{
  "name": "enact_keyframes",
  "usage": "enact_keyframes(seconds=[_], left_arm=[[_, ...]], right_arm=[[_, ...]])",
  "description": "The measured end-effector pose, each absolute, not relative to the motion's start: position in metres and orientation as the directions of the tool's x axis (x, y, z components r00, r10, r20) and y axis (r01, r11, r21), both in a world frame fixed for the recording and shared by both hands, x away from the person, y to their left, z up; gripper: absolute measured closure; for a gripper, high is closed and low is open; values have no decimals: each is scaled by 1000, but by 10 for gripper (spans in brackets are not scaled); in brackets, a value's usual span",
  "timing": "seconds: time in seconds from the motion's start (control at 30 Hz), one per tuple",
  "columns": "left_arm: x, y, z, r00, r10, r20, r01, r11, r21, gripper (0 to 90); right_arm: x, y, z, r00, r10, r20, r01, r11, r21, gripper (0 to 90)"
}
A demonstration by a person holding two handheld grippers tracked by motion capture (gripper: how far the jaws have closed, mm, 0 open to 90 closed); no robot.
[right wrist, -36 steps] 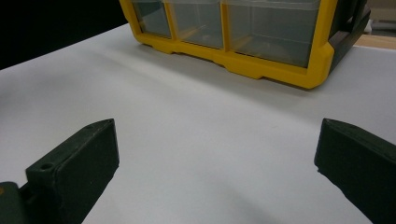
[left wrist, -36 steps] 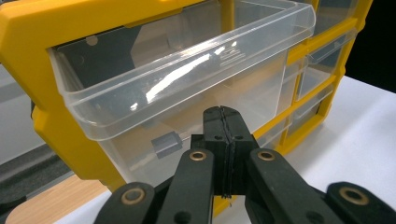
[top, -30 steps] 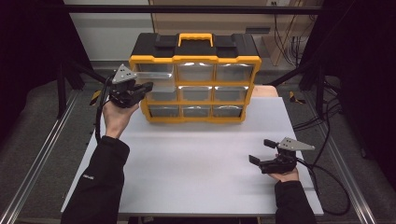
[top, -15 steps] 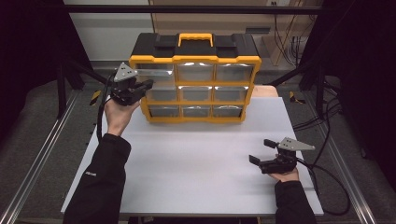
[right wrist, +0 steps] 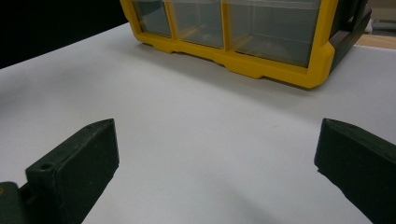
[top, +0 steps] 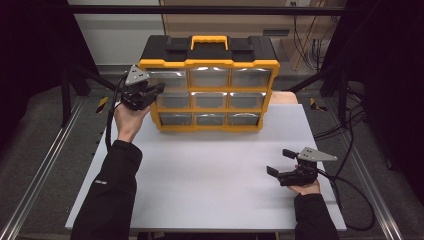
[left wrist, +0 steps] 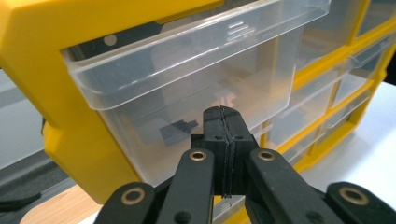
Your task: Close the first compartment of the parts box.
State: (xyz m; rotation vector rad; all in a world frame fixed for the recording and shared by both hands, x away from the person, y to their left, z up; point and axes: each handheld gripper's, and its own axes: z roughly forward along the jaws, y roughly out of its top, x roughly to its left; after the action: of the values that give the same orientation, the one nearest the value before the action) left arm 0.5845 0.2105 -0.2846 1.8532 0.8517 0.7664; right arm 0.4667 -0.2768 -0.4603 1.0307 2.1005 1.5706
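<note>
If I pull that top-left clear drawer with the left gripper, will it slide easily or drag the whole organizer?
The clear drawer looks thin, smooth plastic, probably light and slippery. The left gripper, shut, holds nothing. The organizer stands tall, so it may shift forward.

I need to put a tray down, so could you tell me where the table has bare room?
The white table is bare between the yellow drawer organizer and the near edge, left of the right gripper. It is crowded at the organizer's left end, where the left gripper meets the top-left drawer.
</note>
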Motion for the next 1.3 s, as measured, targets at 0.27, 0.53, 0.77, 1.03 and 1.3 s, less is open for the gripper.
enact_keyframes(seconds=[0.27,0.53,0.77,1.03,1.3], left_arm=[[589,209,-285,552,821,145,238,-322,916,893],[594,211,-288,542,829,134,257,-315,914,894],[592,211,-288,542,829,140,265,-327,907,894],[571,220,-291,562,824,66,275,-262,925,755],[548,230,-303,600,800,-24,303,-199,932,388]], right_arm=[[466,-277,-460,-688,708,161,352,131,927,3],[466,-277,-460,-687,708,164,353,128,927,3],[466,-277,-460,-687,708,164,353,128,927,3],[467,-277,-460,-687,708,163,352,128,927,4],[467,-276,-461,-687,708,164,354,130,926,3]])
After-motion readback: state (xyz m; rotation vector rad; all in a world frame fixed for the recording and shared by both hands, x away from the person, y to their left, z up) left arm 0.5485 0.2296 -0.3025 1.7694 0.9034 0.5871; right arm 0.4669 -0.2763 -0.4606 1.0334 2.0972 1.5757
